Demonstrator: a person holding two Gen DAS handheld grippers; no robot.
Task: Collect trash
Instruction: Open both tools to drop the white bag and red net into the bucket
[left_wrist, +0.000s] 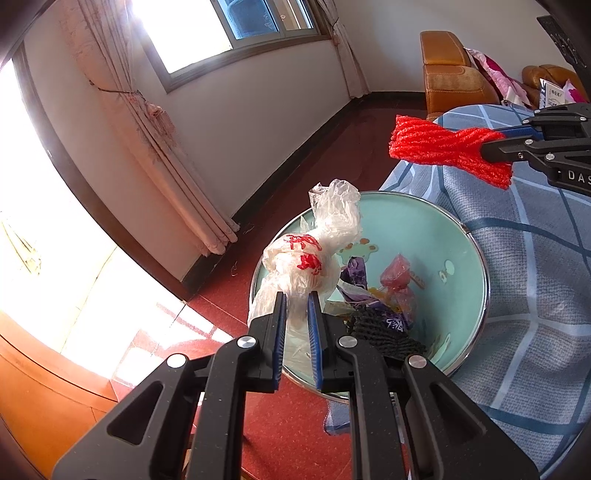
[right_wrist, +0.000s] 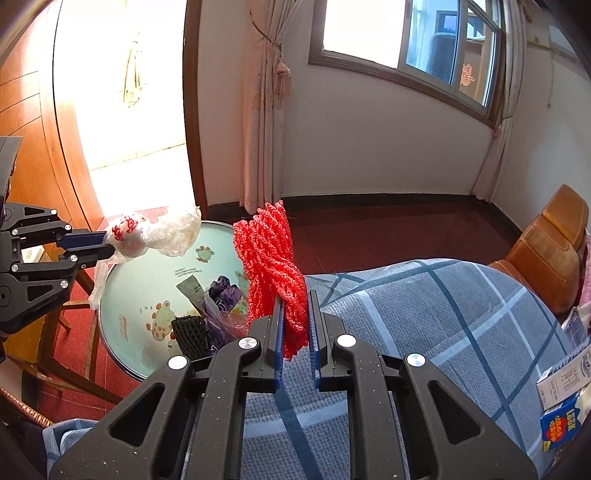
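Red foam net (right_wrist: 275, 266) sits clamped in the right gripper (right_wrist: 295, 325); left gripper (left_wrist: 297, 317) pinches a plastic bag (left_wrist: 314, 251) over the basin (left_wrist: 454, 236).

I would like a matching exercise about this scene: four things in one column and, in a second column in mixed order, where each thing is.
Things:
1. red foam net
2. clear plastic bag
3. black foam net
4. blue checked blanket

Places:
A. lying in the basin with the wrappers
B. pinched in the left tongs
C. spread beside the basin
D. pinched in the right tongs

Pairs: 1-D, 2-B, 3-A, 4-C
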